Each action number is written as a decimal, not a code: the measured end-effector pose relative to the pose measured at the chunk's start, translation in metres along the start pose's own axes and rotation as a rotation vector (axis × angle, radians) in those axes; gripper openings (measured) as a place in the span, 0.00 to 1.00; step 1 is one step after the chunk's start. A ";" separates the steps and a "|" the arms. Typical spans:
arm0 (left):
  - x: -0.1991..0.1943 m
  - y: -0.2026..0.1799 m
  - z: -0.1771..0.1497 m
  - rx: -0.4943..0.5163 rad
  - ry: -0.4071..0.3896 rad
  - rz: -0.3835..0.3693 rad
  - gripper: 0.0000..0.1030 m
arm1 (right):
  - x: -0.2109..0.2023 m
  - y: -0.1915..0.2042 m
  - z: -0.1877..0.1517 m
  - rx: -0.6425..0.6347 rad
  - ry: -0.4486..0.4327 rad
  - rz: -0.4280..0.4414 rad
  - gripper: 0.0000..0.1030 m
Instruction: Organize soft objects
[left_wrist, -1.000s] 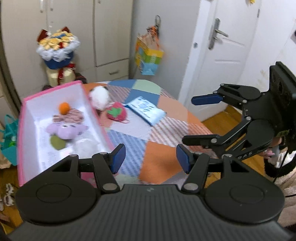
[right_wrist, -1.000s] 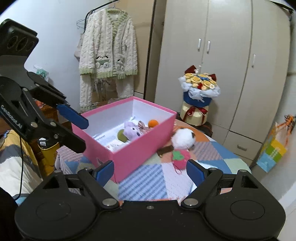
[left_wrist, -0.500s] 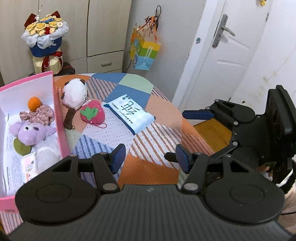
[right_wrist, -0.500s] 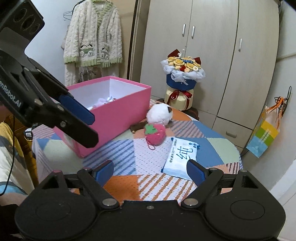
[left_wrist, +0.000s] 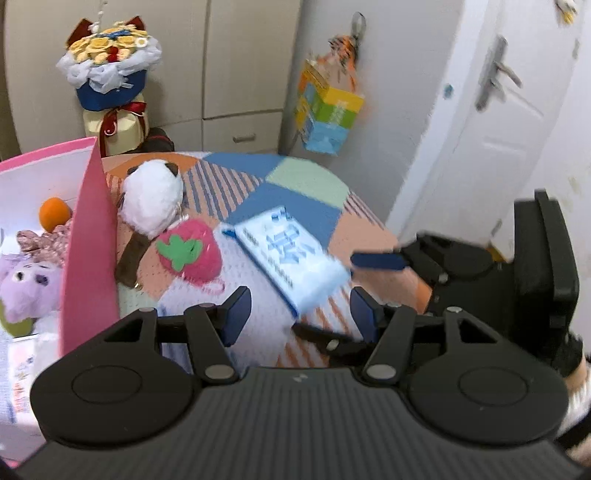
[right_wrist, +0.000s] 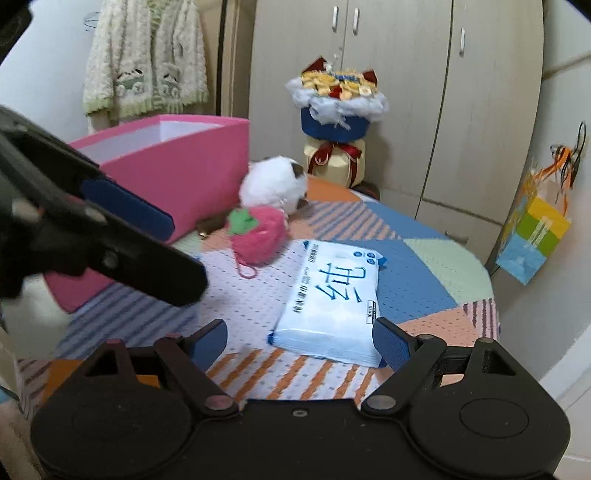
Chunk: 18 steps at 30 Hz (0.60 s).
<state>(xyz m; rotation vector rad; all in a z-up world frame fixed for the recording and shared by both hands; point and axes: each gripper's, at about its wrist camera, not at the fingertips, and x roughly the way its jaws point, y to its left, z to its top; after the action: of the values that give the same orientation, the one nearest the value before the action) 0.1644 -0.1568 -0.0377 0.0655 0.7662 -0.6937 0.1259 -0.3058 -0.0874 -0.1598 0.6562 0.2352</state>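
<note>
A pink box (left_wrist: 88, 236) stands on the left of the patchwork table; inside lie a purple plush (left_wrist: 26, 284) and an orange ball (left_wrist: 54, 212). Beside the box (right_wrist: 192, 173) rest a white plush (left_wrist: 153, 199) (right_wrist: 273, 184) and a pink strawberry plush (left_wrist: 190, 251) (right_wrist: 260, 236). A blue-white tissue pack (left_wrist: 288, 251) (right_wrist: 332, 299) lies mid-table. My left gripper (left_wrist: 301, 314) hangs open and empty just short of the pack. My right gripper (right_wrist: 301, 341) is open, and the pack's near end lies between its fingertips without the pads pressing on it.
A flower bouquet (right_wrist: 336, 107) stands behind the table by the wardrobe. A colourful gift bag (left_wrist: 328, 110) hangs on the wall, next to a white door (left_wrist: 498, 110). A knitted cardigan (right_wrist: 144, 66) hangs behind the box. The table's round edge (right_wrist: 491, 295) curves at the right.
Both grippers have come down toward the table and closer to the tissue pack, which now looms larger. The pink box has slid to the left of both views. Both jaws keep their width.
</note>
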 end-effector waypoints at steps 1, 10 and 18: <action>0.006 0.000 0.002 -0.024 -0.014 0.002 0.56 | 0.004 -0.004 0.002 0.003 0.004 0.001 0.86; 0.057 0.016 0.004 -0.166 0.004 0.040 0.48 | 0.036 -0.029 0.005 0.056 0.049 0.053 0.87; 0.087 0.017 -0.004 -0.232 0.011 0.038 0.44 | 0.051 -0.035 0.003 0.075 0.075 0.086 0.91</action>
<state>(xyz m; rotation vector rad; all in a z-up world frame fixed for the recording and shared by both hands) 0.2170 -0.1905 -0.1006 -0.1268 0.8493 -0.5645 0.1762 -0.3300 -0.1140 -0.0687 0.7460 0.2885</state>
